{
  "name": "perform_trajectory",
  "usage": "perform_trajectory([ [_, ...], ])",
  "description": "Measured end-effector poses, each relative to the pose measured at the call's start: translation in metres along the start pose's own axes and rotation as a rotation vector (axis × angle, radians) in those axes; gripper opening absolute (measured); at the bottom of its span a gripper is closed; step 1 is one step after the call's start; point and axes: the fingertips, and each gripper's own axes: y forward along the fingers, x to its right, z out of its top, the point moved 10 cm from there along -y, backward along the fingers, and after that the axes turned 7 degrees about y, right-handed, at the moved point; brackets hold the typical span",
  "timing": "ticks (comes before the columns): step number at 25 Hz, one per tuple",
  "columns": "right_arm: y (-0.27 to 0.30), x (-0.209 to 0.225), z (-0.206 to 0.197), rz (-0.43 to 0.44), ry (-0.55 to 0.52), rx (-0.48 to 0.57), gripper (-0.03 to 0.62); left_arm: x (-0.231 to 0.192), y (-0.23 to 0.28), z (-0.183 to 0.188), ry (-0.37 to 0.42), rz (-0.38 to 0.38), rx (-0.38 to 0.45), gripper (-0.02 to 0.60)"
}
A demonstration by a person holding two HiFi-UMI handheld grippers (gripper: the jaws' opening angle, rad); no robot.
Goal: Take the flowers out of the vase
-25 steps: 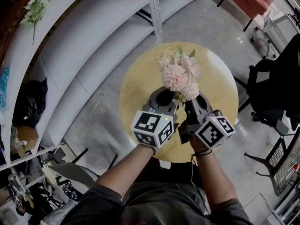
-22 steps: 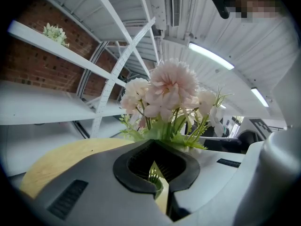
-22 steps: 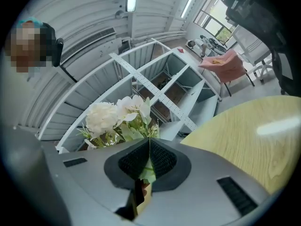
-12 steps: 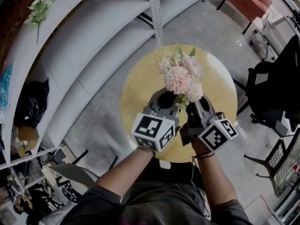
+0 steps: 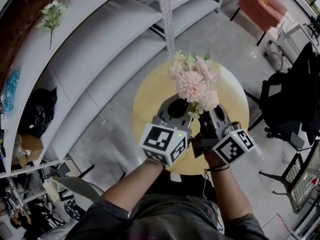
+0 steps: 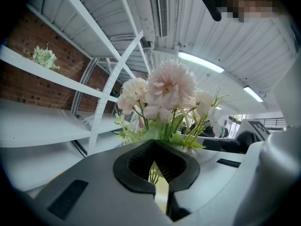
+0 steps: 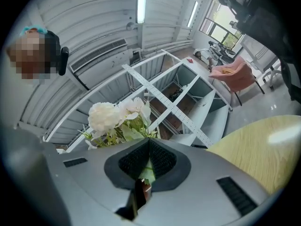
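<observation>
Above a round wooden table [image 5: 150, 99], a bunch of pale pink and cream flowers [image 5: 194, 81] is standing clear of the tabletop. Its blooms are sitting just beyond the tips of both grippers, and its stems are running back down toward the person. The bunch's long axis is lying almost in line with the jaws, so any pull will likely have to go along that line, up and away, not sideways.

The right gripper [image 7: 148, 141] is closing its jaws on a green leaf [image 7: 146, 171] at the base of the bunch, with the blooms leaning slightly to its left. The left gripper [image 6: 153, 144] is showing its jaws drawn to a narrow slit, where thin green stems are visible against pale yellow. It appears to be pinching them too, with the blooms dead ahead.

Both grippers are sitting side by side at the foot of the bunch, neither plainly nearer. No view is showing the vase clearly, and it may be lying hidden beneath the grippers. Grey shelving [image 5: 100, 59] is curving behind the table.
</observation>
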Motion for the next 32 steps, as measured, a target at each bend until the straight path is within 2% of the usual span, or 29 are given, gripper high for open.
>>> perform_trajectory([
  [7, 0.000, -0.027, 0.016, 0.037, -0.018, 0.023, 0.015, 0.007, -0.011, 0.030, 0.029, 0.006, 0.033, 0.008],
  [13, 0.001, -0.059, 0.033, 0.083, -0.035, 0.056, 0.015, 0.014, -0.026, 0.066, 0.086, 0.008, 0.077, 0.008],
  [25, -0.008, -0.129, 0.089, 0.158, -0.104, 0.141, 0.015, 0.044, -0.048, 0.156, 0.189, -0.011, 0.187, 0.008],
  [32, -0.012, -0.154, 0.113, 0.201, -0.147, 0.177, 0.015, 0.058, -0.052, 0.186, 0.230, -0.025, 0.245, 0.008],
])
